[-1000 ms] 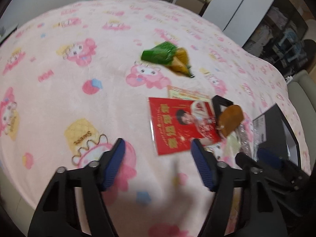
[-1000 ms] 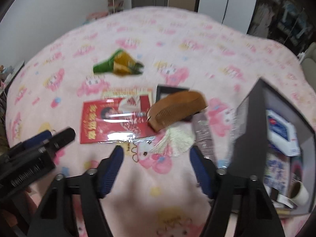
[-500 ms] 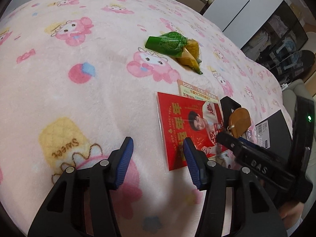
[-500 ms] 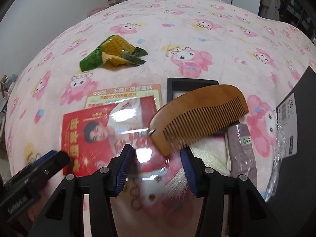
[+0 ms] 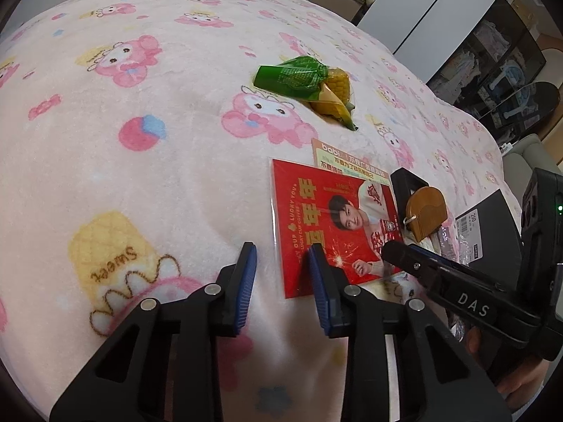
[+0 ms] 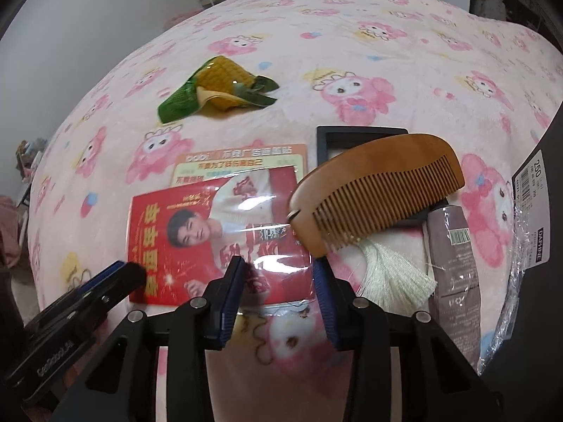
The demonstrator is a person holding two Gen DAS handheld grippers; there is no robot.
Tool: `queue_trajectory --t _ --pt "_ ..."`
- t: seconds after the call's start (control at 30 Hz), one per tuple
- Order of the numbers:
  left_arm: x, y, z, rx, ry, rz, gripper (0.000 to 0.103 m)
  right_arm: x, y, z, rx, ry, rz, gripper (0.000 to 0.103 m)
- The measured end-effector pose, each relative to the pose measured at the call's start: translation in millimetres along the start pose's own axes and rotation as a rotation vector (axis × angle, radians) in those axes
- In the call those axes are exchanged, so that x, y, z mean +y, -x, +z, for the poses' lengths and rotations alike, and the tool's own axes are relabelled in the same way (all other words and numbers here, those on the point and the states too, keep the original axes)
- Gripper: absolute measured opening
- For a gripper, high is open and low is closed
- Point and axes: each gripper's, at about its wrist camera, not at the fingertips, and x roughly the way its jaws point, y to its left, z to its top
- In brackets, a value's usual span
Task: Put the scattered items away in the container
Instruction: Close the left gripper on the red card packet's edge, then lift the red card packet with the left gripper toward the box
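Note:
A red photo card in a clear sleeve [image 5: 330,225] [image 6: 211,232] lies flat on the pink blanket. My left gripper [image 5: 281,270] is closing at the card's near left corner, its right finger over the card and the left finger on the blanket; the pads are apart. My right gripper [image 6: 279,274] is closing over the sleeve's other near edge, pads also apart. A wooden comb [image 6: 380,183] [image 5: 425,214] with a white tassel [image 6: 390,270] rests just beyond its right finger. The black box [image 6: 549,176] [image 5: 492,225] stands at the right.
A toy corn cob in a green wrapper [image 5: 309,81] [image 6: 218,84] lies farther back. An orange sticker sheet [image 6: 242,161] peeks from under the card, and a black frame [image 6: 352,137] lies under the comb. A mauve wrapped tube [image 6: 454,253] lies beside the box.
Both pairs of jaws have narrowed. The right gripper came down and closer to the card and comb. The left gripper's right finger now covers the card's corner.

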Motion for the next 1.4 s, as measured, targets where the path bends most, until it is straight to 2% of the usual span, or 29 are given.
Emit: queue_trajectory --t 0.17,0.27,0.33,0.47,0.63,0.8,0.93,1.1,1.27,1.33,1.4 --pt "2.8 -10.3 6.2 0.016 0.027 -0.033 0.035 -5.0 -6.7 4.8 -0.016 -0.037 -0.039 0.036" --pt "1.9 -11.9 5.1 0.020 0.033 -0.045 0.035 -4.6 -11.6 7.6 -0.005 -0.046 -0.013 0.036" --pt "-1.0 -8.1 2.8 0.014 0.020 -0.041 0.031 0.7 -8.7 6.5 0.000 -0.042 0.014 0.033" --pt "-1.7 4.6 -6.6 0.004 0.003 -0.026 0.031 9.5 6.7 -1.2 -0.010 -0.018 0.018 0.029" --pt "1.6 24.0 -26.9 0.044 0.041 -0.077 0.031 8.8 39.6 -27.5 -0.012 -0.045 0.068 0.029" --pt "-12.1 43.8 -62.7 0.089 0.010 -0.107 0.032 -1.0 78.9 -63.2 -0.013 -0.089 0.072 0.029" --pt "-18.5 49.8 -83.6 0.113 -0.019 -0.122 0.035 -11.9 94.7 -99.6 0.024 -0.128 0.072 0.029" --pt "-19.5 46.9 -76.8 0.059 -0.030 -0.079 0.035 -22.6 95.1 -116.5 0.050 -0.147 0.037 0.029" --pt "-15.3 38.7 -74.2 0.082 -0.023 -0.097 0.032 -27.6 84.1 -110.8 0.036 -0.158 0.010 0.029" --pt "-15.4 38.3 -75.0 0.092 -0.026 -0.113 0.025 -30.5 74.3 -110.3 0.050 -0.171 0.027 0.029" --pt "-16.7 39.1 -77.0 0.099 -0.036 -0.121 0.024 -32.3 69.4 -114.2 0.060 -0.198 0.096 0.029"
